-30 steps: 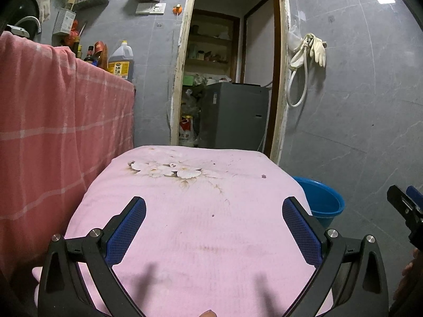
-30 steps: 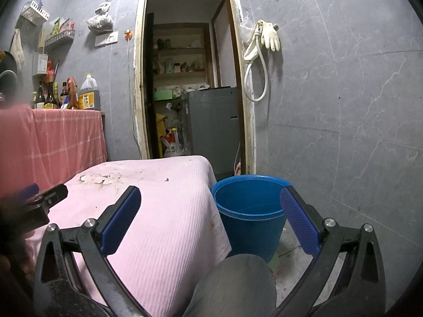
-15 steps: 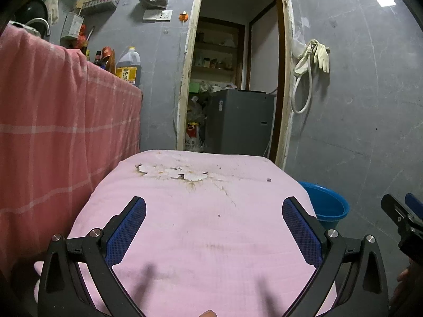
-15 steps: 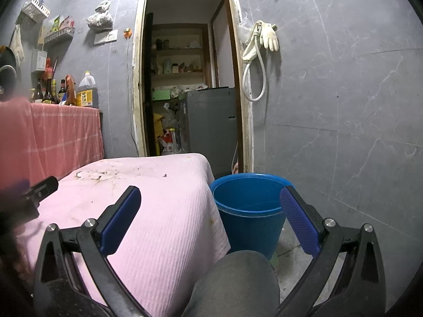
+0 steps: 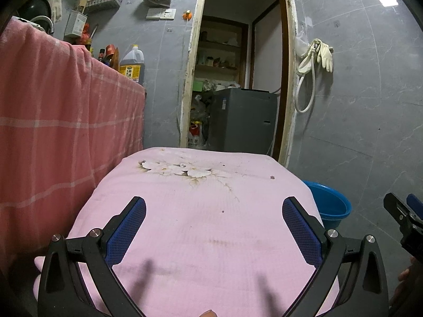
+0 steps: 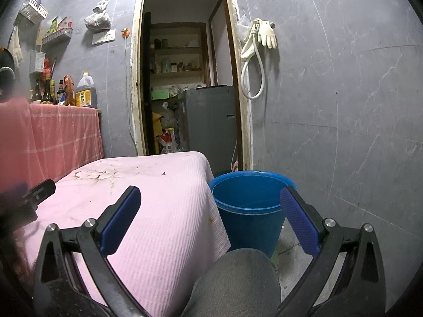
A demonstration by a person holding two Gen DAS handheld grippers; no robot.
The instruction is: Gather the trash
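Observation:
A low table under a pink cloth (image 5: pixel 211 224) with a white flower print fills the left wrist view; it also shows in the right wrist view (image 6: pixel 158 211). Small dark scraps lie on it: one near the far right edge (image 5: pixel 271 177), one mid-cloth (image 5: pixel 223 211), one in the right wrist view (image 6: pixel 163 173). A blue bucket (image 6: pixel 248 206) stands on the floor right of the table, also in the left wrist view (image 5: pixel 330 206). My left gripper (image 5: pixel 214 211) is open and empty above the cloth. My right gripper (image 6: pixel 210 206) is open and empty over the table's right edge and bucket.
A counter draped in red checked cloth (image 5: pixel 53 132) stands at the left with bottles and an oil jug (image 5: pixel 132 64). An open doorway with a grey appliance (image 5: pixel 243 119) lies behind the table. Gloves and a hose (image 5: pixel 314 60) hang on the right wall. A grey-clad knee (image 6: pixel 238 282) sits below the right gripper.
The left wrist view has pulled back and tilted up a little, showing more of the table and wall. The right gripper has barely moved. Both grippers stay open.

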